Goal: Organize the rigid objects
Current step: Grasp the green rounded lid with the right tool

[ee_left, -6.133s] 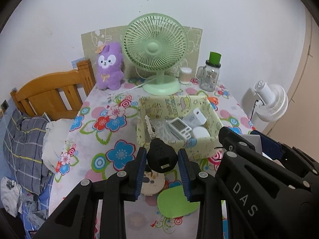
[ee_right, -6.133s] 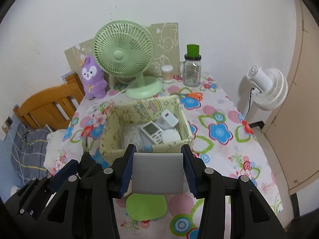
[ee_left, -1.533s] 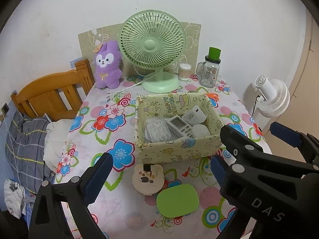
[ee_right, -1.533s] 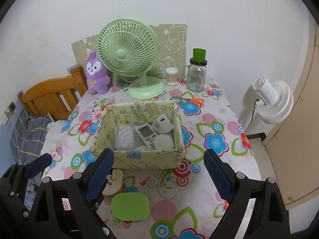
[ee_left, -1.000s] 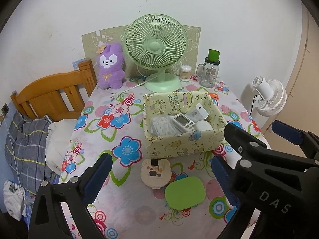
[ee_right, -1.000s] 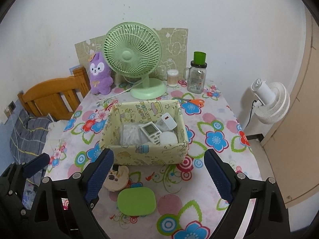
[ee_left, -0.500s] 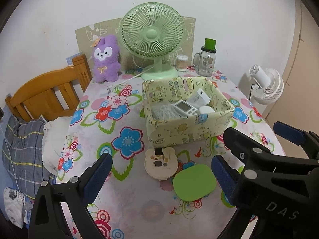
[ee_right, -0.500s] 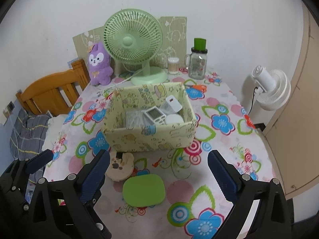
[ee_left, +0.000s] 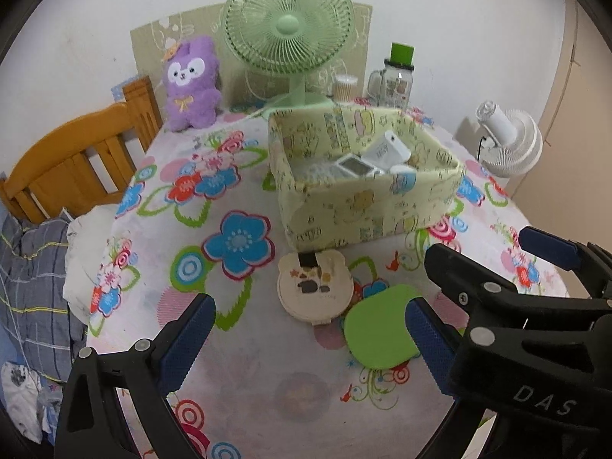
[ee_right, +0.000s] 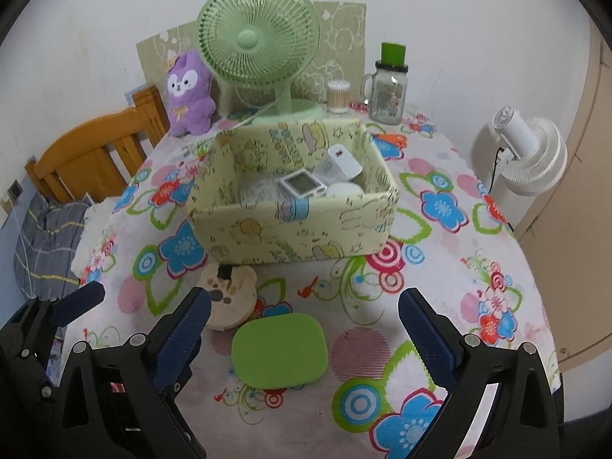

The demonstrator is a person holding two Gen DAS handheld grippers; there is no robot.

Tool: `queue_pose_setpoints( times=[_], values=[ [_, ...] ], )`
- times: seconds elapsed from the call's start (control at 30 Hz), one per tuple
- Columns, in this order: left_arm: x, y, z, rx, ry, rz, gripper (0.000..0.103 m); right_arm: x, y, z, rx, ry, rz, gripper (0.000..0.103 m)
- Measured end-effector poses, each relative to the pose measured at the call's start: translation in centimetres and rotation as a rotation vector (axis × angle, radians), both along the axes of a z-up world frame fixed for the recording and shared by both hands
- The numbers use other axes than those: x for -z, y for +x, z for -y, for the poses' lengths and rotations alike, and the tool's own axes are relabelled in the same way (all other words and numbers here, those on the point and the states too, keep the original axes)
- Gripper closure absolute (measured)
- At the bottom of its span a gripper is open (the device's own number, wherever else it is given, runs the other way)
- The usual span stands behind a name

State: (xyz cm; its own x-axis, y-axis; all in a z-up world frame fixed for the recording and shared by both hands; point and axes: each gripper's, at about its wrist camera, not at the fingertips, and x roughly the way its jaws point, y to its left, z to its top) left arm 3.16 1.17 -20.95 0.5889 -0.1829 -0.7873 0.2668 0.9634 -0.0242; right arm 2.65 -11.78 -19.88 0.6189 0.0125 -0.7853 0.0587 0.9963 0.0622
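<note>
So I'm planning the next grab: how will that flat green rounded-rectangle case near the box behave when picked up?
The green case looks rigid and thin, lying flat on the flowered tablecloth, so its low edges may be hard to catch. Its smooth, rounded sides could slip between pads. It probably won't roll or tip.

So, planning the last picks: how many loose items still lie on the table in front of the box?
2: a bear-shaped case just before the box, and a green case nearer the grippers. Others could hide behind the box.
</note>
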Motion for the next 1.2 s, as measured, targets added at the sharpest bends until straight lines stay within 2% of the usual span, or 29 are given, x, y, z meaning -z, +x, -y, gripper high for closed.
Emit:
queue_pose_setpoints(
  times=[0.3,0.6,0.93,1.2],
  values=[
    [3.0,-0.1,-0.2,0.032,0.028,-0.033,0.002,2.9,0.0,-0.8,-0.028,-0.024,-0.036,0.003],
    [5.1,-0.6,0.1,0.077,0.039,-0.05,0.002,5.9,0.2,-1.7,-0.054,-0.004,-0.094,0.003],
    [7.8,-0.8,0.3,0.085,0.065,-0.081,0.002,9.1,0.6,-2.1,-0.09,0.004,-0.143,0.003],
    [8.5,-1.4,0.6,0.114,0.07,-0.088,0.002,10.3,0.8,-2.9,-0.107,-0.01,-0.179,0.003]
  ],
)
